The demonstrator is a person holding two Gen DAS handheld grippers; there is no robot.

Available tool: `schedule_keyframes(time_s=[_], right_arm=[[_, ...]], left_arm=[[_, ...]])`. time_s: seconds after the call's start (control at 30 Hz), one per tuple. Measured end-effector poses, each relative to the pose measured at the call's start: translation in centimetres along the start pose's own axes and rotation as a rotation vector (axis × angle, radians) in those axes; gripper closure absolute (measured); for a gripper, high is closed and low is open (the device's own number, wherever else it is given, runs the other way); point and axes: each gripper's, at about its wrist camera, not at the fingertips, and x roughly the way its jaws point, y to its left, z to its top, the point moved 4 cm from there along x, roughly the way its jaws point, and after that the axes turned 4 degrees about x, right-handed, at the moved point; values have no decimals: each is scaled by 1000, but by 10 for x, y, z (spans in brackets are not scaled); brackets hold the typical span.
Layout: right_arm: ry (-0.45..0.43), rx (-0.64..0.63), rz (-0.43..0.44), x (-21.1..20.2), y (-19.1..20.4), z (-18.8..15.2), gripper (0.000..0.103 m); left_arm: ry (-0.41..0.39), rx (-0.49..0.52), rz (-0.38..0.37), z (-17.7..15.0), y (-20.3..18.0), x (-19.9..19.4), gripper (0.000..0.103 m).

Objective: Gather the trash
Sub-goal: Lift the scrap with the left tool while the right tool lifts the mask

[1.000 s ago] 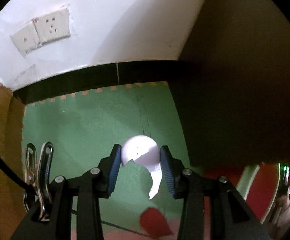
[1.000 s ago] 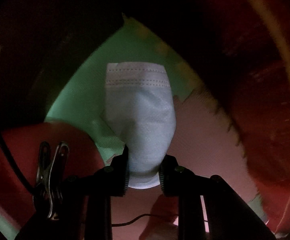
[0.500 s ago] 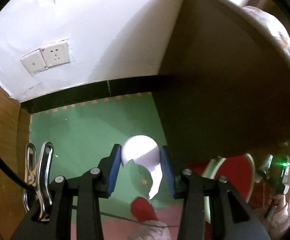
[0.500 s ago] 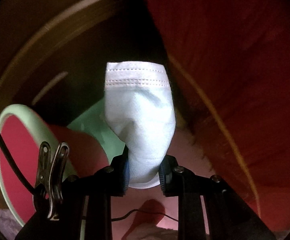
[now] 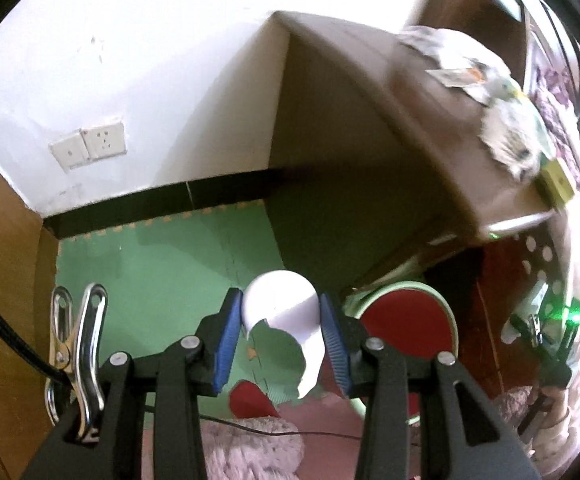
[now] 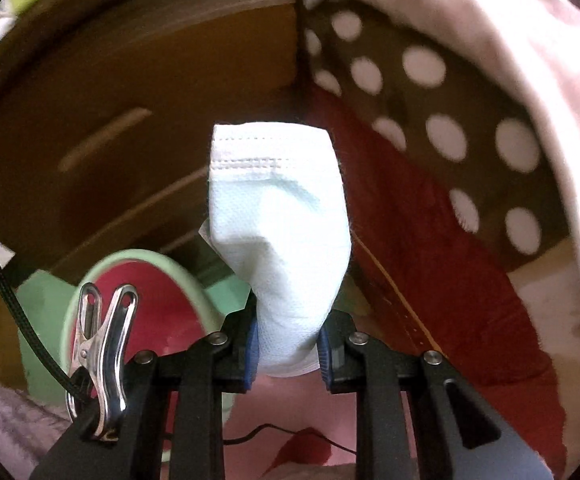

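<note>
From my left gripper [image 5: 282,344], clamped on a torn white cup [image 5: 286,312], I looked down on the green floor mat [image 5: 162,264]; the cup's ragged lower edge hung past the blue pads. My right gripper [image 6: 286,348] pinched a pale blue face mask [image 6: 280,216] by its lower end, the fabric standing up and hiding what lay behind it. A green-rimmed red bin [image 5: 405,328] sat below a brown cabinet [image 5: 369,140], partly cut off by the fingers. Papers on the cabinet top were blurred beyond reading.
</note>
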Motion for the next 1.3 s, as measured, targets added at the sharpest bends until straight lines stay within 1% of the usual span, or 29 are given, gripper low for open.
schedule_keyframes(time_s=[0.2, 0.33, 0.4, 0.47, 0.5, 0.67, 0.7, 0.87, 1.03, 1.17, 1.3], right_arm=[[-74, -71, 42, -39, 15, -9, 79], [-118, -104, 87, -61, 24, -15, 79], [-139, -117, 101, -75, 22, -22, 79], [-150, -125, 120, -82, 24, -23, 79], [-154, -130, 128, -85, 32, -18, 79], [-175, -138, 176, -102, 47, -25, 79], [-177, -138, 187, -96, 46, -24, 79], [-203, -174, 219, -101, 59, -35, 79], [-205, -177, 268, -100, 64, -47, 79], [-207, -185, 286, -97, 66, -53, 79], [-209, -182, 297, -92, 65, -57, 79]], left_arm=[[-45, 37, -14, -11, -31, -31, 61], [-83, 73, -15, -19, -50, -50, 61], [-92, 77, -26, -22, -58, -57, 61], [-105, 89, -45, -28, -70, -65, 61], [-115, 98, -51, -30, -77, -68, 61], [-148, 147, -83, -43, -108, -79, 61], [-146, 154, -97, -45, -116, -78, 61], [-122, 173, -158, -57, -146, -68, 61], [-102, 199, -174, -68, -169, -52, 61], [-67, 186, -189, -75, -178, -28, 61], [-9, 186, -207, -84, -185, 3, 61]])
